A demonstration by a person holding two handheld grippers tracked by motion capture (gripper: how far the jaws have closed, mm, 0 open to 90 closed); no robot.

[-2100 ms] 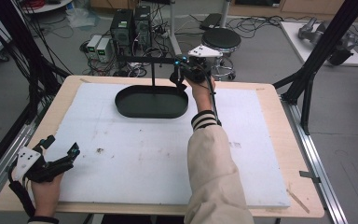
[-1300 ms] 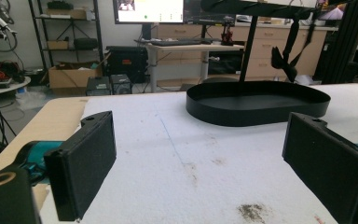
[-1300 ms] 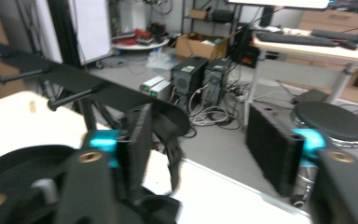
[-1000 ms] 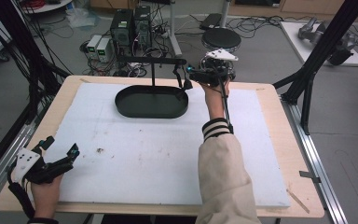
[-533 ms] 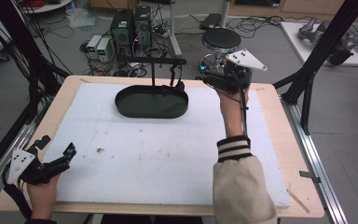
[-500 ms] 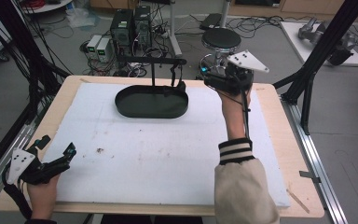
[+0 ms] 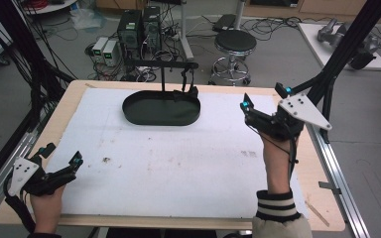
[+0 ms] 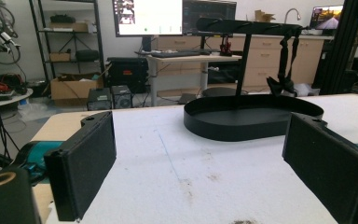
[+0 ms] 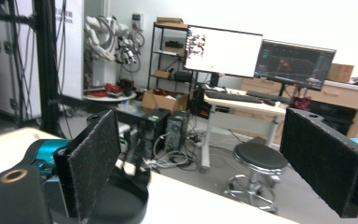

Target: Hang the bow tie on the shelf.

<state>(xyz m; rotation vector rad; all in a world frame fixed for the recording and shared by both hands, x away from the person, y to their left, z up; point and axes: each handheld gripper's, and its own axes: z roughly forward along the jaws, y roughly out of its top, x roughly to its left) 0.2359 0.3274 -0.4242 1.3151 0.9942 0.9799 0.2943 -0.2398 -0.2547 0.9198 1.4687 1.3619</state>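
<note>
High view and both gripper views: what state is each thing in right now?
Left claw: open, empty, low over the table's near left corner.
Right claw: open, empty, raised over the right side.
Black oval tray: upright, looks empty.
Stand on tray: upright, dark strap hanging from its arm.

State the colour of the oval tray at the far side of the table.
Black, all over. The oval tray shows best in the high view, against the white table cover.
</note>
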